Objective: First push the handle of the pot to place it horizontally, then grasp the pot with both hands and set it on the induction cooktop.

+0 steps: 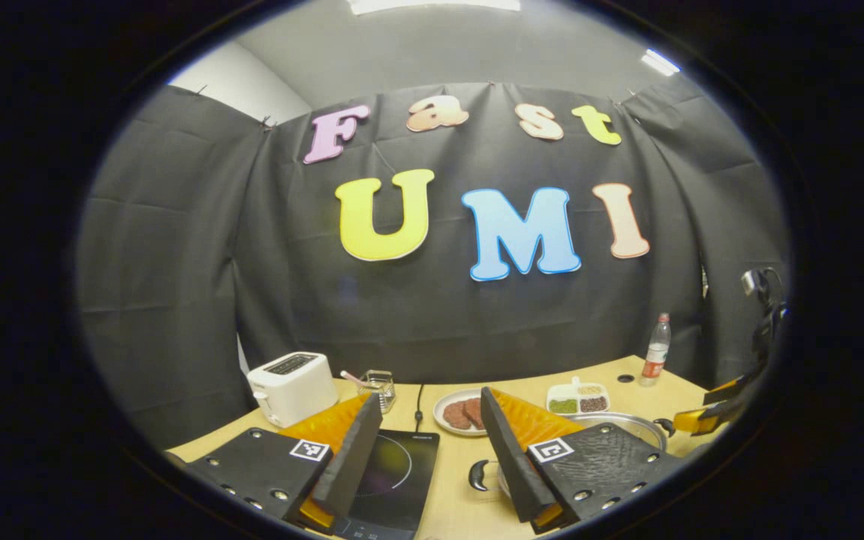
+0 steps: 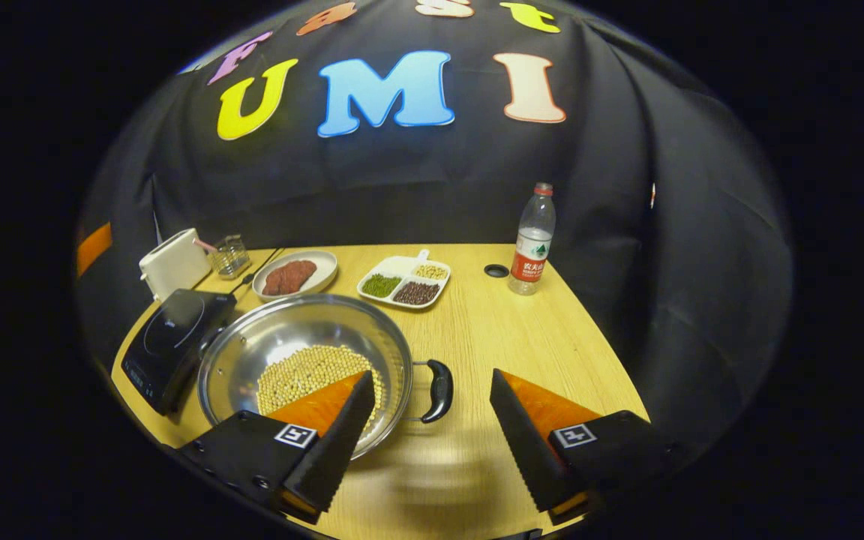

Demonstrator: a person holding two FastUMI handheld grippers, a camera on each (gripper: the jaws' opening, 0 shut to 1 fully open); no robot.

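At the left of the worktop [image 2: 522,330], in the right gripper view, a white toaster [image 2: 173,262] stands at the back edge with a small glass jar [image 2: 230,256] beside it, and in front of them lies the induction cooktop [image 2: 177,337], a flat slab of dark glass with a ring marked on it. Just beside it, rim close to its edge, sits the pot [image 2: 304,360], a wide shallow bowl of polished steel with a layer of pale beans across its bottom.

It looks stiff and fairly heavy, and its smooth rim would likely slip under a pinch. The safer holds are its two loop handles. The right handle [image 2: 438,390] is a dark curved grip on wire arms and seems to lie flat already. The left handle [image 1: 481,475] shows in the left gripper view as a dark loop. A tilt would send the beans sliding, so the lift wants to be level.

Behind the pot are a plate of reddish patties [image 2: 293,274], a divided tray of beans [image 2: 404,281] and a plastic water bottle [image 2: 532,241].

The left gripper [image 1: 432,457] hangs with its fingers spread over the cooktop's near edge, holding nothing. The right gripper [image 2: 432,427] is likewise agape and holding nothing, one finger over the pot's rim, the handle between the two.
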